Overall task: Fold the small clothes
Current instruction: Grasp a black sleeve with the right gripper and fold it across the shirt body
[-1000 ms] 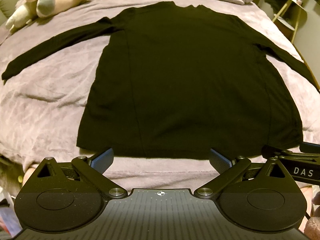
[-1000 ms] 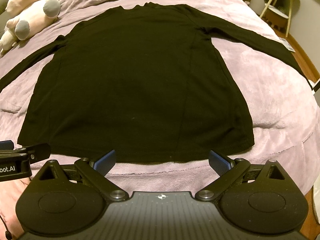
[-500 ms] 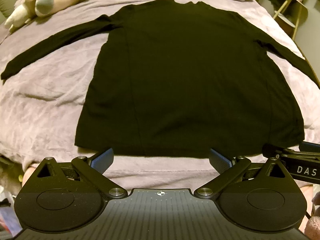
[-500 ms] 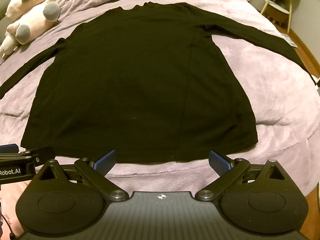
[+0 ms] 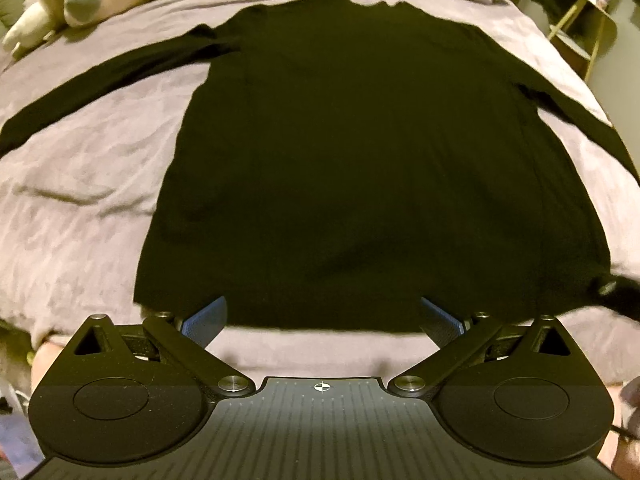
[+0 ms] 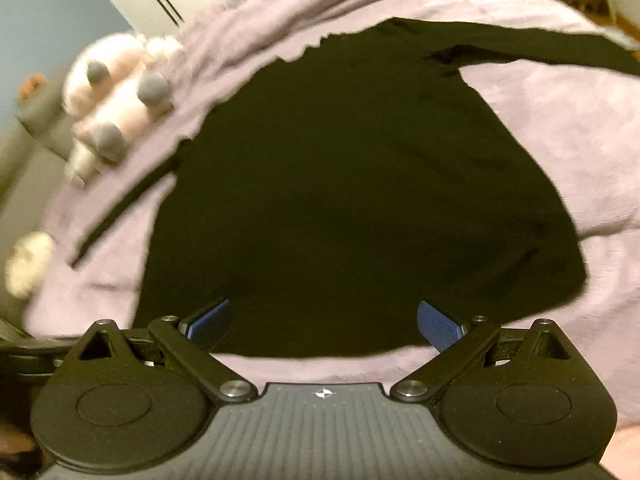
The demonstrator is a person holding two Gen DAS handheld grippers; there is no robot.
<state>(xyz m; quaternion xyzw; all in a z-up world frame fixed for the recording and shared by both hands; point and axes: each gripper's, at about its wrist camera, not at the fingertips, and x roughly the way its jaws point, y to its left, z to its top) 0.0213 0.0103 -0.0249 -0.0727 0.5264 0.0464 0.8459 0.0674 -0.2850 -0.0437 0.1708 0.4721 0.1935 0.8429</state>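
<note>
Black long-sleeved top (image 5: 360, 160) lies flat on a bed's lilac blanket (image 5: 80, 200), sleeves spread; both the left hand-held gripper (image 5: 322, 316) and right hand-held gripper (image 6: 323, 320) hover wide open at its hem, apparently untouching, in blurred views.

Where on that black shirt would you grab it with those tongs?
Probably the hem corners of the black shirt, coming from the near bed edge. It lies flat, hem nearest, and both the left tongs and right tongs gape open just before it.
</note>
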